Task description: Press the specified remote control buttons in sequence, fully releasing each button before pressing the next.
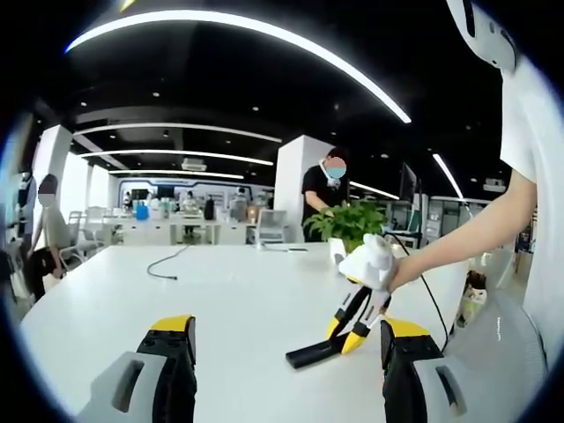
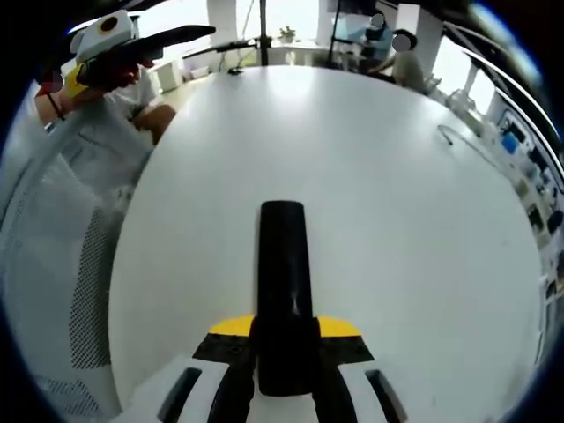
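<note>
Now: right gripper (image 2: 284, 370) clamped on the black remote control (image 2: 282, 291), held above the white table (image 2: 397, 220) | left gripper (image 1: 286, 370) jaws spread apart, holding nothing | potted plant (image 1: 348, 220) on far edge

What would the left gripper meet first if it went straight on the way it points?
Probably nothing close: ahead of the left gripper lies bare white table. The black bar-shaped remote control, held in the right gripper, sits right of that line, though depth is unclear.
</note>
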{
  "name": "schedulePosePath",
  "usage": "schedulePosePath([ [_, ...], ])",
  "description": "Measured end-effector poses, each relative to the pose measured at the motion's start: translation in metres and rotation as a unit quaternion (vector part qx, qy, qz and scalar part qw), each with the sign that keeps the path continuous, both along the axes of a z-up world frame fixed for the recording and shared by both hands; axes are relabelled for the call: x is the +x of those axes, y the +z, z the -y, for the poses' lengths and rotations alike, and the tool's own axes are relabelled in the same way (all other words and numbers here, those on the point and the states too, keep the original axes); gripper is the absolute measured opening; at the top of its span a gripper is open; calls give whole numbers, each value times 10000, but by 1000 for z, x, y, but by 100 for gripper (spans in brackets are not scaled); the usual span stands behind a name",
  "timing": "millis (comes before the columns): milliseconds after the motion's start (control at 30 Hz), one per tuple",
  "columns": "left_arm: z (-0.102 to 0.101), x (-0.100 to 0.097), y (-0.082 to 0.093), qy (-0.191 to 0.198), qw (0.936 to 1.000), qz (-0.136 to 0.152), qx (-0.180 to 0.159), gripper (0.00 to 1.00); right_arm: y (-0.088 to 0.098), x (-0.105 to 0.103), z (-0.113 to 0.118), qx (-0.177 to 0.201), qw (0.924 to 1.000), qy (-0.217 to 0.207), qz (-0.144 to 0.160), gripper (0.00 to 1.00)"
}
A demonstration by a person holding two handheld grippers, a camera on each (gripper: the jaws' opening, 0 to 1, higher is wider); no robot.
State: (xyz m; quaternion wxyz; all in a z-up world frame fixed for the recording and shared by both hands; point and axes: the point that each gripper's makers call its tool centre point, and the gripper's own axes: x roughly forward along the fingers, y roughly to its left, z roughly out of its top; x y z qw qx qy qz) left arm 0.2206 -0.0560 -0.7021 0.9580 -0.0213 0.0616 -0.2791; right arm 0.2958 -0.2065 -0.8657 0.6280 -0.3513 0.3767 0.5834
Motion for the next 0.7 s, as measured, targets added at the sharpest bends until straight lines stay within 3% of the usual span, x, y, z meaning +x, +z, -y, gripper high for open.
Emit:
schedulePosePath([
  [700, 1, 0, 1, -14, 10000, 26, 10, 90, 0, 14, 3, -132, 9995, -261, -78, 21],
])
